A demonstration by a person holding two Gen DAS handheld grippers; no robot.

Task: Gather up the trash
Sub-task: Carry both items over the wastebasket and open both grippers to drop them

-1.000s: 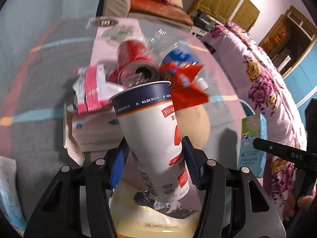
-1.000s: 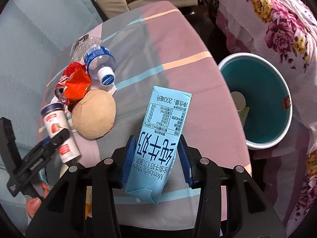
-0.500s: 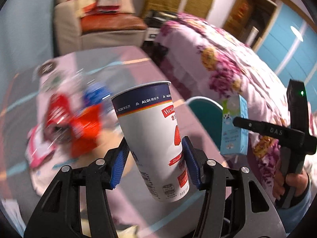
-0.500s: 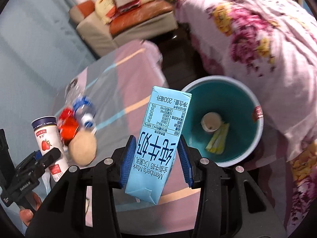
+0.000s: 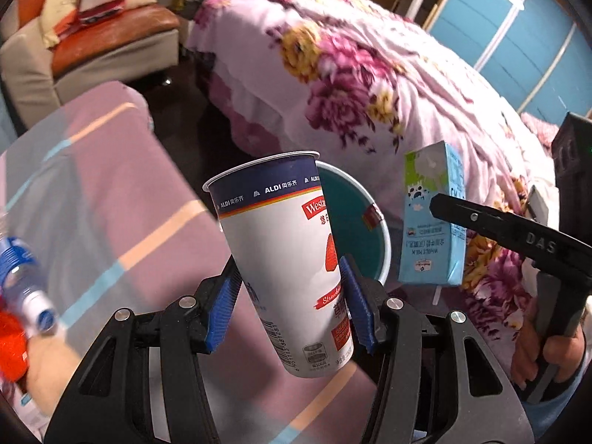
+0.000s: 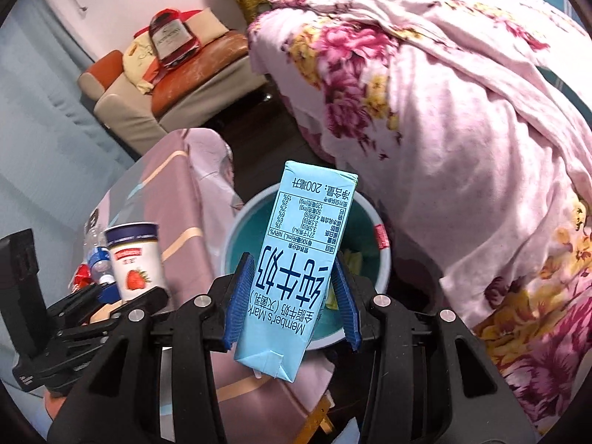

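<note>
My left gripper (image 5: 290, 303) is shut on a white ALDI strawberry yogurt cup (image 5: 285, 259), held upright above the table's edge. My right gripper (image 6: 292, 296) is shut on a light blue milk carton (image 6: 299, 259), held over the teal trash bin (image 6: 240, 229). The bin (image 5: 355, 222) stands on the floor past the table, partly hidden behind the cup. The carton (image 5: 433, 218) and the cup (image 6: 135, 259) each show in the other wrist view. Some trash lies inside the bin.
A striped pink tablecloth (image 5: 111, 203) covers the table. A blue-capped plastic bottle (image 5: 22, 288) and a red wrapper (image 5: 11, 344) lie at its left. A floral bed cover (image 6: 462, 148) hangs right of the bin. A sofa (image 6: 177, 85) stands behind.
Both grippers have swung right from the trash pile on the table toward the bin, each carrying its item. The carton is now over the bin's opening.
</note>
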